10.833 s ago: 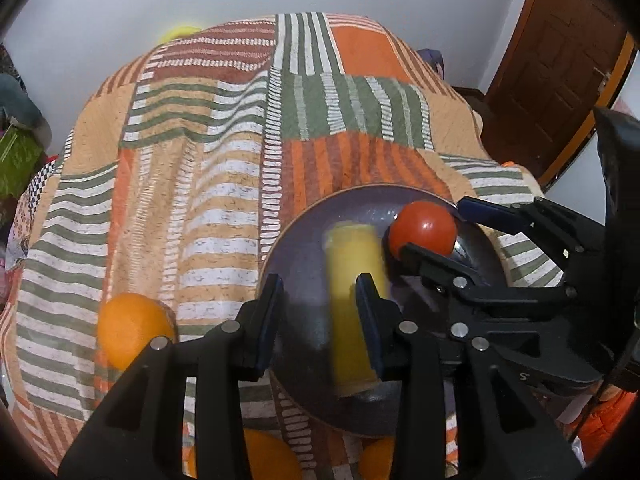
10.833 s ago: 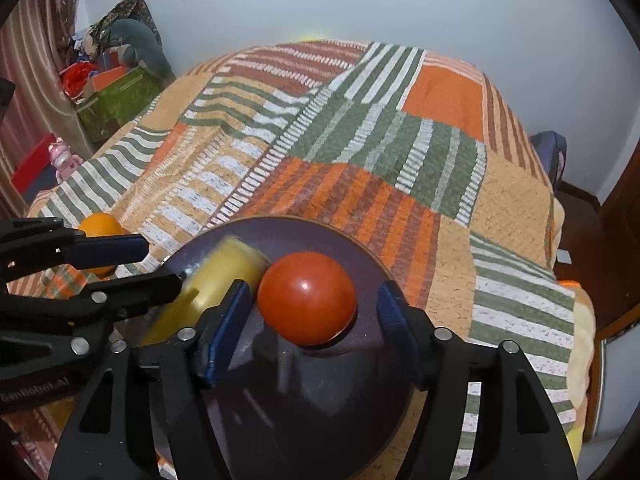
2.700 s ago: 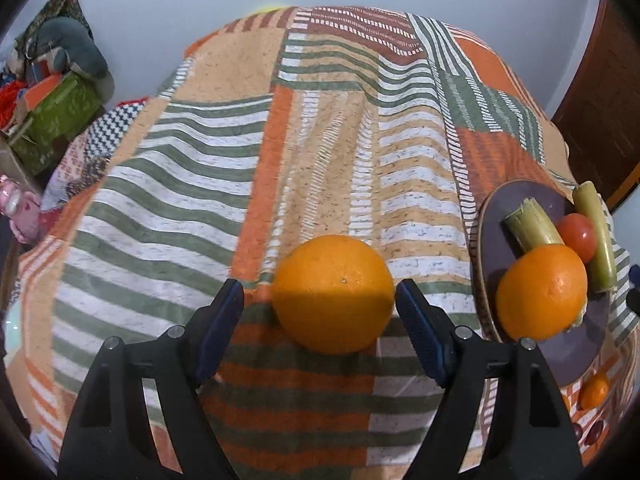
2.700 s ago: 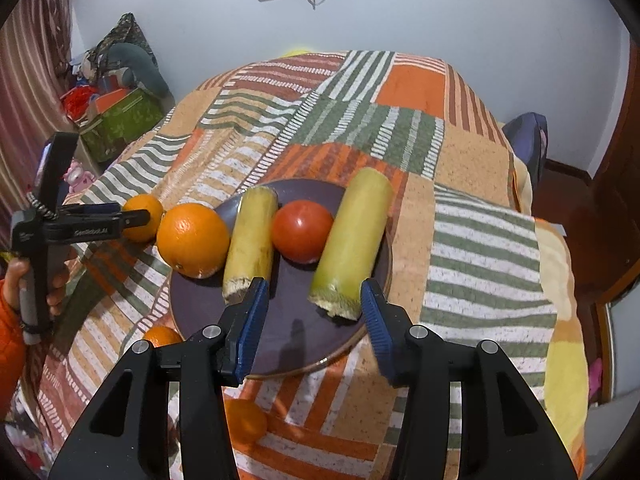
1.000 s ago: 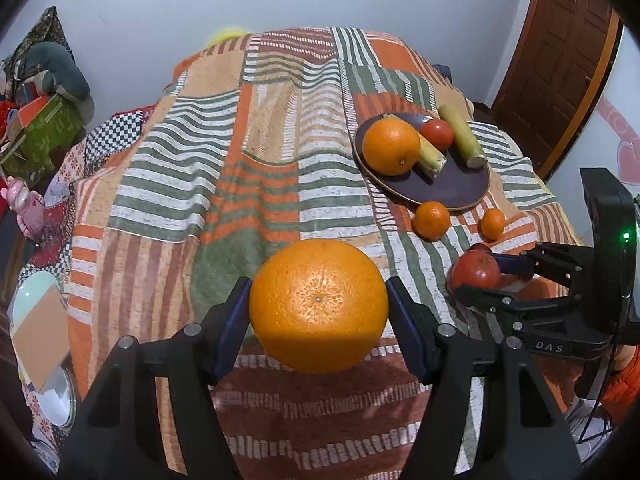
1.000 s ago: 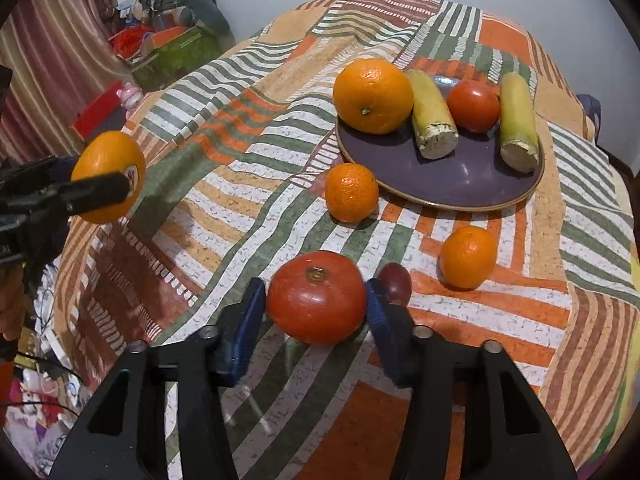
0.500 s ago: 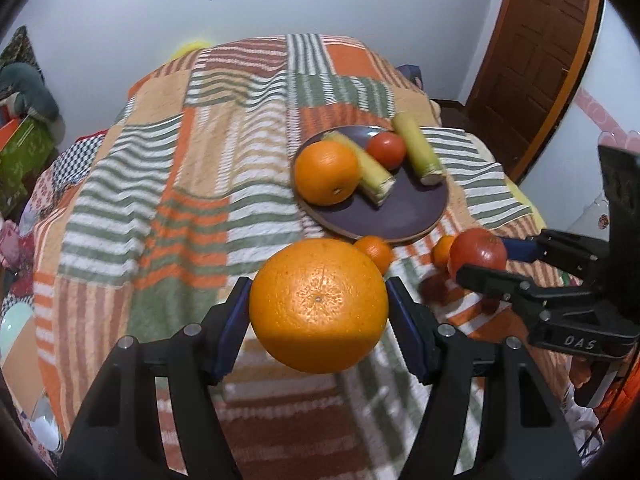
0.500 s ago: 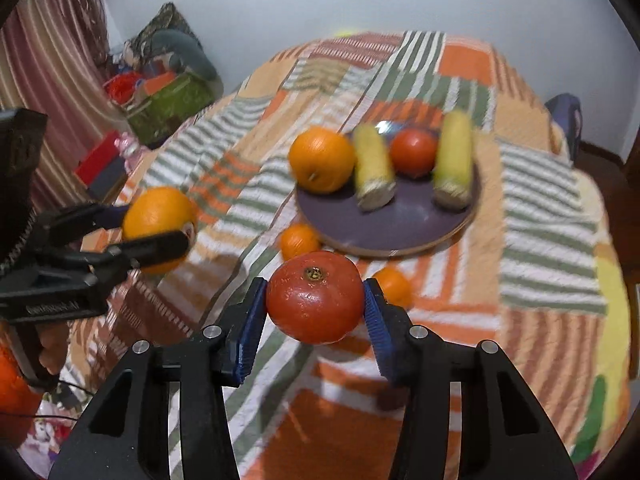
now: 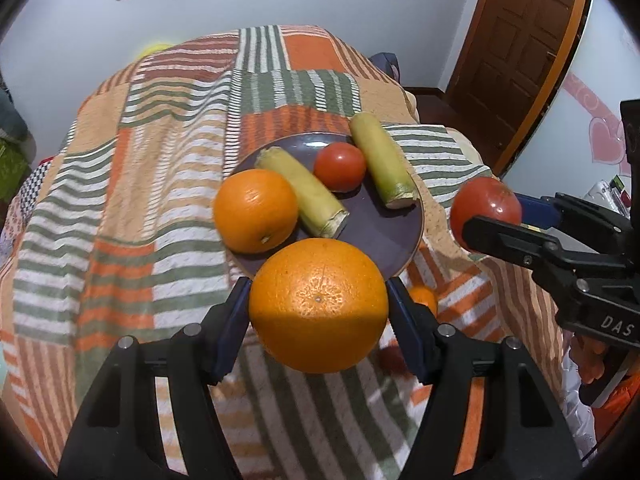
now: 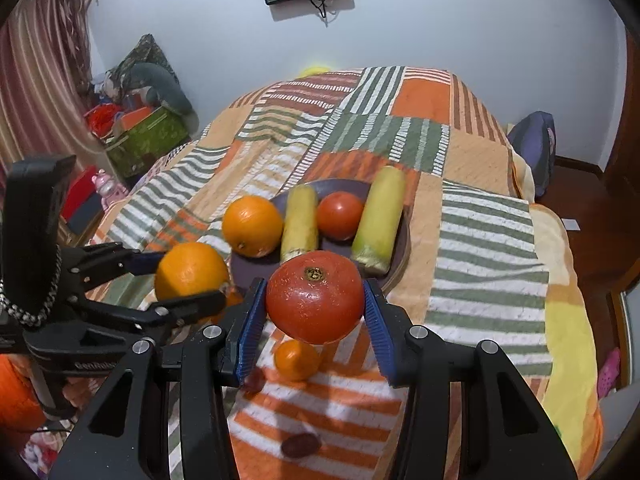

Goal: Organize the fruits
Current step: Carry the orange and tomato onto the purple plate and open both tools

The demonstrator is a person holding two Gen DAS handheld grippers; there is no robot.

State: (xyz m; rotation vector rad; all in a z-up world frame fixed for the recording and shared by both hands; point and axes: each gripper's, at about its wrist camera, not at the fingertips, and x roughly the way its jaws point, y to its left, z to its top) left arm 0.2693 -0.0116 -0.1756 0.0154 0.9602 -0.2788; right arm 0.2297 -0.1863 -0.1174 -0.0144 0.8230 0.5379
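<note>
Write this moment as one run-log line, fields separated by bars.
left gripper: shut on orange | right gripper: shut on tomato | both above blanket, near plate

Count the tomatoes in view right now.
2. One tomato is clamped in the right gripper; the other sits on the plate between the two yellow stalks. Others may be hidden.

You've got 2 big oranges (image 10: 252, 225) (image 10: 191, 271), 2 red tomatoes (image 10: 339, 215) (image 10: 315, 297), 2 yellow-green stalks (image 10: 300, 222) (image 10: 379, 218), 1 purple plate (image 9: 376, 232), approx. 2 small oranges (image 10: 296, 360) (image 9: 424, 298) and 2 grippers (image 9: 318, 306) (image 10: 315, 300).
</note>
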